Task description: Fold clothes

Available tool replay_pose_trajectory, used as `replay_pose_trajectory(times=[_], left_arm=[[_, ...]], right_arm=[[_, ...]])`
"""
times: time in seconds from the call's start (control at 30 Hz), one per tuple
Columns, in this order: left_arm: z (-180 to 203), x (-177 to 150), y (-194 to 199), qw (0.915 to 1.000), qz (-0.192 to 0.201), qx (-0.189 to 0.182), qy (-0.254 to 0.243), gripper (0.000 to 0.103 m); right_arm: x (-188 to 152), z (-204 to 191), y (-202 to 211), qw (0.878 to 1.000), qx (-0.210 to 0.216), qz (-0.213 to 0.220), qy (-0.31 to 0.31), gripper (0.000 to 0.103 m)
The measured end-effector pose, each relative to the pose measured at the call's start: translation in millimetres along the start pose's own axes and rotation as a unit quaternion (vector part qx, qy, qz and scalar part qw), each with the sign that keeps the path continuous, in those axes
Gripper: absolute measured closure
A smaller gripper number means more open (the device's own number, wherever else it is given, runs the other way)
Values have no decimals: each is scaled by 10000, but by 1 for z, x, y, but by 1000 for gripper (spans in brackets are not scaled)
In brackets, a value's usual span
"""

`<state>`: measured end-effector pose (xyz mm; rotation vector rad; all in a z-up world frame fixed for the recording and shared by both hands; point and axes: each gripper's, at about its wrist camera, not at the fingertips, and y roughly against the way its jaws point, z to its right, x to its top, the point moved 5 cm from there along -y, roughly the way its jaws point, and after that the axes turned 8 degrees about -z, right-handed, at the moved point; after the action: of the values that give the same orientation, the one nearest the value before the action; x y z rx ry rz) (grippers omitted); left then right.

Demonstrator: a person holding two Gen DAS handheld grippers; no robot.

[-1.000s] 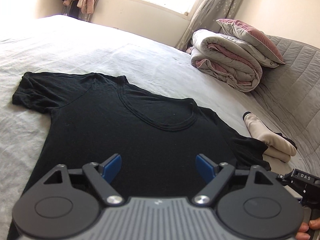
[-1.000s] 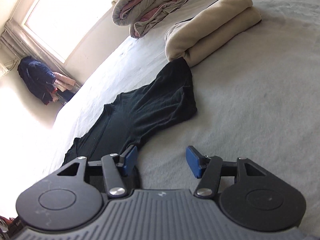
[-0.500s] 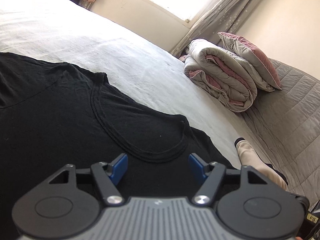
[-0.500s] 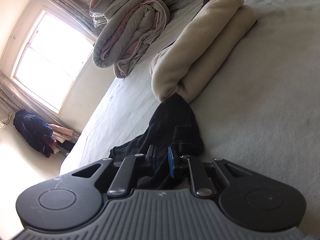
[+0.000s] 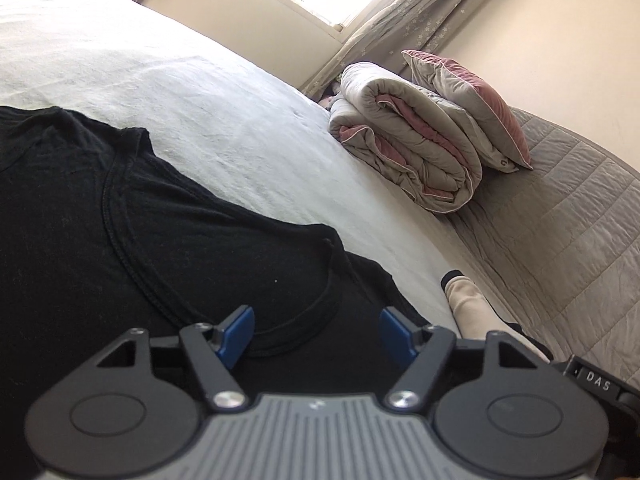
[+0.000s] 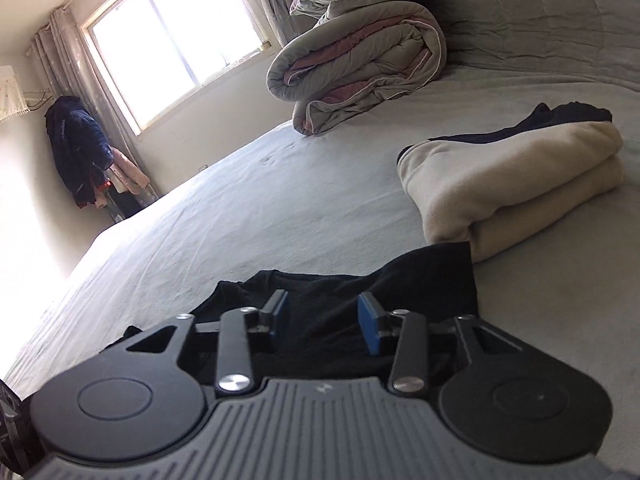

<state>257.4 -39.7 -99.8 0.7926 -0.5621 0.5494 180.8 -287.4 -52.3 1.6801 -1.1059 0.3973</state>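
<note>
Black T-shirt [image 5: 120, 240] lies spread flat on the bed [image 5: 200, 92], neckline up, one sleeve [image 6: 432, 280] just beside a folded cream garment [image 6: 512, 200]. Left gripper [image 5: 316, 332] hovers over the collar, fingers apart and opening, gripping nothing. Right gripper [image 6: 324, 320] is over the sleeve, fingers apart and opening, with black cloth between them. A rolled duvet [image 5: 408, 144] lies near the far edge.

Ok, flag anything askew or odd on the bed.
One thing: the black shirt's sleeve is rumpled and its edge reaches the folded cream garment. The rest of the shirt lies flat on the bed. The rolled duvet and pillow sit tidy.
</note>
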Motion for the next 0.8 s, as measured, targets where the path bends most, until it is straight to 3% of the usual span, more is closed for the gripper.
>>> replay_pose_trajectory(times=[0.13, 0.27, 0.33, 0.4, 0.47, 0.63, 0.8], left_arm=[[-1, 0, 1, 9999, 96, -122, -22, 29], [0, 2, 0, 9999, 72, -104, -51, 29], [0, 2, 0, 9999, 61, -92, -75, 29], [-1, 2, 0, 9999, 56, -114, -51, 29], [-1, 2, 0, 9999, 41, -107, -41, 29], [0, 3, -1, 10000, -27, -50, -78, 30], [-7, 9, 5, 9993, -159, -292, 187, 32]], right_arm=[[0, 26, -12, 9978, -623, -124, 212, 42], [-5, 41, -35, 9953, -901, -295, 184, 42], [-7, 37, -41, 9946, -956, -218, 349, 53], [-7, 32, -43, 9957, -786, -316, 376, 82], [-4, 27, -44, 9967, -597, -416, 366, 93], [5, -7, -35, 9970, -141, -537, 533, 95], [8, -61, -35, 9924, 369, -840, 817, 95]])
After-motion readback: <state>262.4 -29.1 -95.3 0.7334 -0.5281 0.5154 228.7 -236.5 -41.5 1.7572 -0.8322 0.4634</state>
